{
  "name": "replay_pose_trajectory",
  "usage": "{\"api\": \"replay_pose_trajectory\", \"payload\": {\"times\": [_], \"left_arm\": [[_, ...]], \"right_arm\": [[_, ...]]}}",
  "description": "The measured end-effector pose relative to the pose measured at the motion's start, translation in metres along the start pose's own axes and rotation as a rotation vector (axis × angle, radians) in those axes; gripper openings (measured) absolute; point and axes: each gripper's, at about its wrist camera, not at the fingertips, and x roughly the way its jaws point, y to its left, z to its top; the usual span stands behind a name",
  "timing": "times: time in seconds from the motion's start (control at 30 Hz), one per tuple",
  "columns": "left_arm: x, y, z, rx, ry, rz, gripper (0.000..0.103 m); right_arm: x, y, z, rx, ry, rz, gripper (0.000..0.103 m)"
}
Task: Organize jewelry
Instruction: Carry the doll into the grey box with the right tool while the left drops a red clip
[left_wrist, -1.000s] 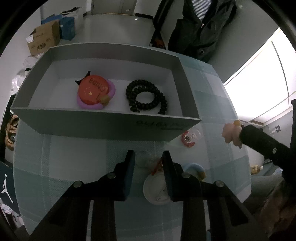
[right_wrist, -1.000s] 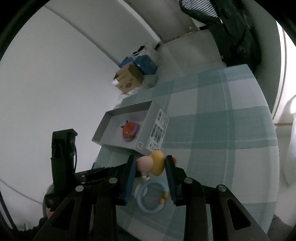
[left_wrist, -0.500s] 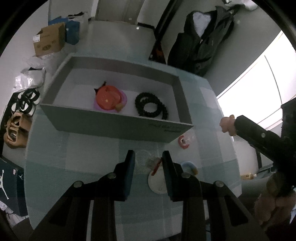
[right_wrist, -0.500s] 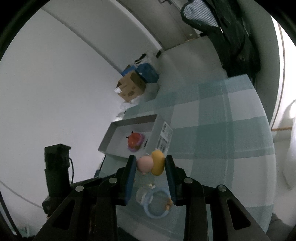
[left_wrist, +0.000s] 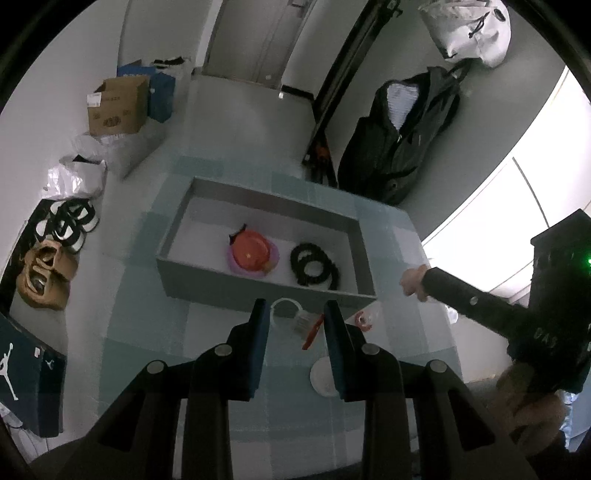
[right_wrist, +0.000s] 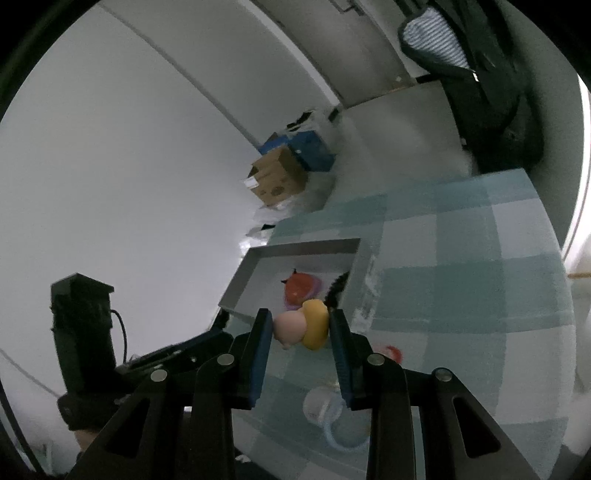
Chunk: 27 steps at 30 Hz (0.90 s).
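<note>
Tongs in your right hand (right_wrist: 300, 332) pinch a pink-and-yellow rubbery charm (right_wrist: 303, 328); both pairs have risen well above the bench since a second ago, so the carry toward the grey rectangular box (left_wrist: 258, 282) ahead is underway. Your left tongs (left_wrist: 294, 332) are spread and hold nothing. Inside the box lie an orange-red round badge on a purple ring (left_wrist: 252, 252) and a black beaded bracelet (left_wrist: 314, 265).

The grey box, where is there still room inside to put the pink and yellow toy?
In the grey box the left end is bare, between its left wall and the red and purple piece. The right half is crowded: the black bead bracelet lies there. The right gripper holds the pink and yellow toy.
</note>
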Motion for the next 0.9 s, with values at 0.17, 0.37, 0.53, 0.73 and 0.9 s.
{"api": "replay_pose_trajectory", "payload": {"times": [0.17,0.37,0.53,0.73,0.9], "left_arm": [[-0.004,0.001,0.006,0.006,-0.03,-0.001,0.025],[-0.001,0.002,0.016,0.006,-0.046,-0.016,0.025],[0.005,0.004,0.025,-0.007,-0.037,-0.035,0.025],[0.009,0.003,0.037,-0.001,-0.04,-0.046,0.025],[0.017,0.008,0.046,-0.023,-0.037,-0.055,0.025]], "right_arm": [[0.008,0.011,0.002,-0.023,0.003,0.011,0.031],[0.016,0.018,0.007,-0.033,0.001,0.023,0.031],[0.023,0.019,0.014,-0.031,-0.002,0.027,0.031],[0.031,0.021,0.025,-0.017,-0.008,0.043,0.031],[0.043,0.021,0.036,0.019,0.002,0.053,0.031]]}}
